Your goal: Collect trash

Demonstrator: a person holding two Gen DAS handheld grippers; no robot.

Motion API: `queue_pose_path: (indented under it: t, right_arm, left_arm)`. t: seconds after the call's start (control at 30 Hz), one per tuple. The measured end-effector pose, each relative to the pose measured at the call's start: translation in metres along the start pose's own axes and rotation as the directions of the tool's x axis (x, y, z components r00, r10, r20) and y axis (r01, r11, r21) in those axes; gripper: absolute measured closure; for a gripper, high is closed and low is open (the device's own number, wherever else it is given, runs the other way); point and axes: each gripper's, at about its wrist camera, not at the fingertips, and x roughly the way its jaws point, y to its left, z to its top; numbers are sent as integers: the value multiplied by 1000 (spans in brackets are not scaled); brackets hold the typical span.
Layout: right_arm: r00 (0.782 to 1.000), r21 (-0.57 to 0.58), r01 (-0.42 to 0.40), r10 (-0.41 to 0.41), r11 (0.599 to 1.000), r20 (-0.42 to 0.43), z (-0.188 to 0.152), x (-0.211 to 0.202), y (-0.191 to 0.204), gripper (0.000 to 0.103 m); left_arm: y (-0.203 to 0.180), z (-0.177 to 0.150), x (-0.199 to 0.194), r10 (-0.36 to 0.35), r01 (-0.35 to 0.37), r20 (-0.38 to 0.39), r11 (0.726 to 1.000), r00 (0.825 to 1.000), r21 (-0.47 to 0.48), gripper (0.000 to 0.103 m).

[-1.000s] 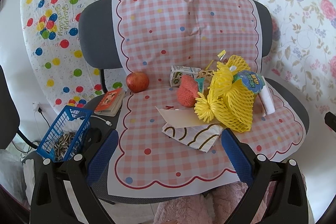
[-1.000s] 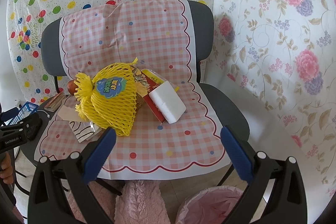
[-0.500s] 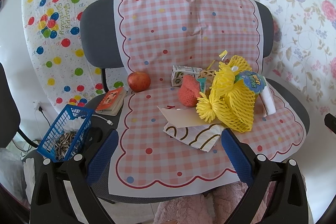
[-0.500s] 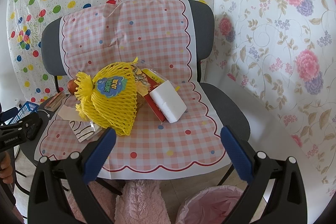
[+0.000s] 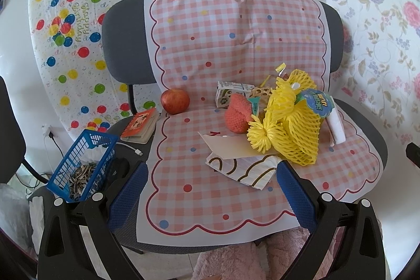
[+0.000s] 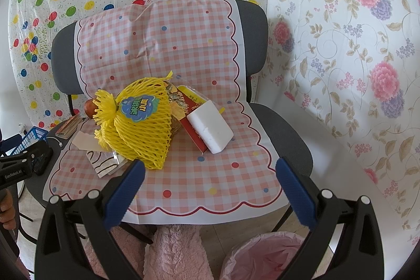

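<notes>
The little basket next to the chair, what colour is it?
The basket is blue, clearest in the left wrist view.

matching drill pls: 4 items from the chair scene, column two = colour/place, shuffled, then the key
Column one:
1. apple
2. foam fruit net
3. foam block
4. basket

Column two:
A. white, lying on the red packet at the right of the pile
B. blue, holding sunflower seeds, left of the seat
C. red, at the back left of the seat, apart from the pile
D. yellow, with a blue sticker, on top of the pile

Pairs: 1-C, 2-D, 3-A, 4-B
</notes>
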Motion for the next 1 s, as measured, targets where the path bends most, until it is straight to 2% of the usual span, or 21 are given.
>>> queue_pose_path:
  t: [0.73, 0.9, 1.0]
  right_arm:
    - [999, -22, -22, 22, 1000, -23, -2, 15, 5, 6]
    - [998, -42, -53, 52, 998, -32, -5, 29, 8, 6]
    - [997, -39, -56, 55, 998, -46, -6, 39, 7, 6]
  left_arm:
    - [-3, 2, 10, 19, -19, -34, 1000, 999, -4, 6]
    - [-3, 2, 25, 4, -4, -54, 1000, 999, 0, 7]
    - [-5, -2, 37, -27, 27, -88, 1000, 996, -3, 7]
